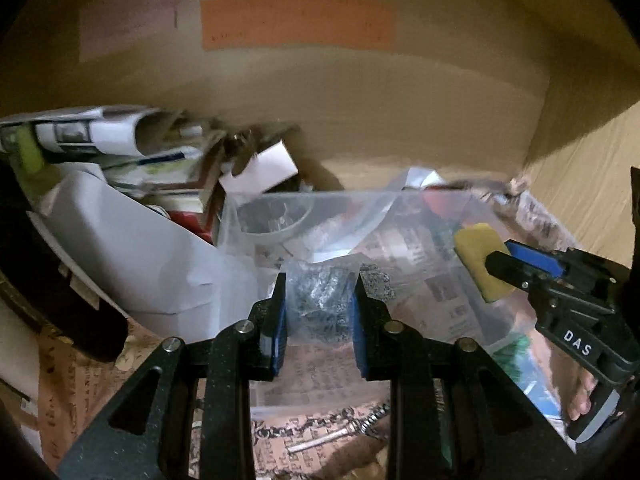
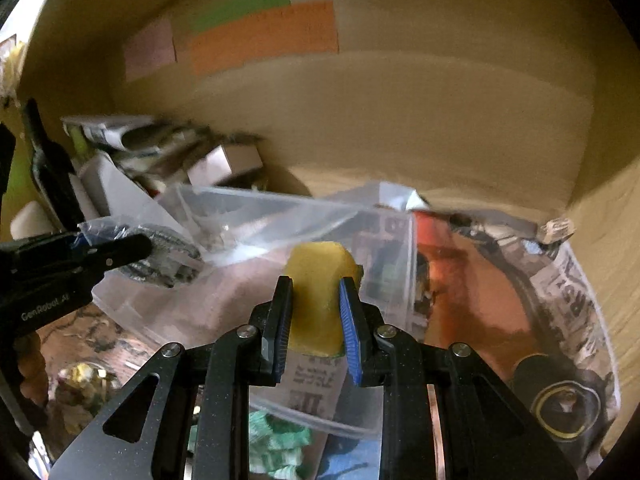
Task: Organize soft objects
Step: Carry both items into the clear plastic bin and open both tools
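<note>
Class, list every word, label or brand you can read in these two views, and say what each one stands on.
"DAS": white letters on the right tool body.
"GenRobot_AI": pale letters on the left tool body.
Newspaper print under the clear plastic bag: too blurred to read.
Orange paper on the cardboard wall: marks unreadable.

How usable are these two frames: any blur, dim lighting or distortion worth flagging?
Left wrist view: dim, warm light; the paper clutter is motion-smeared, while the left gripper and its bagged steel scrubber stay fairly sharp. Right wrist view: strong fisheye bending, coloured labels unreadably soft, yellow sponge in the right gripper clear.
</note>
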